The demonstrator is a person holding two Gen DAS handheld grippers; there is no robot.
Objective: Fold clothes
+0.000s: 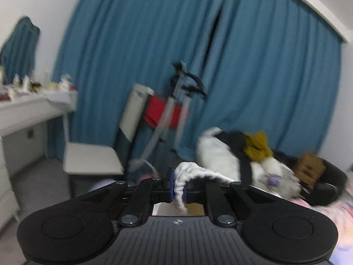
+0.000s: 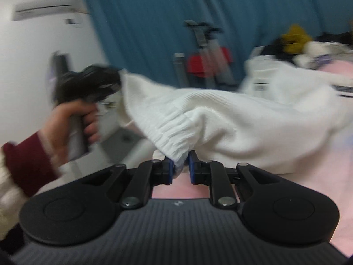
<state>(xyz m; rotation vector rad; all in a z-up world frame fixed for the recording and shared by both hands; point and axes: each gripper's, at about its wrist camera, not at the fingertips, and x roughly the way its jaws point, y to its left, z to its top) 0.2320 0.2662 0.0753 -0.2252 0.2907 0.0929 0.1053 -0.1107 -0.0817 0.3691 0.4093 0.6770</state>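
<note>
Claws (image 1: 178,191) (image 2: 181,165) level, pinching white garment (image 2: 220,119).

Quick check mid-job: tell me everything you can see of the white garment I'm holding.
The white garment looks like soft ribbed knit with a gathered elastic hem. It hangs lifted between both tongs: the right tongs pinch the gathered hem, the left tongs clamp another bunched edge. Its far end drapes onto the pink bed cover. Blur hides finer detail.
</note>
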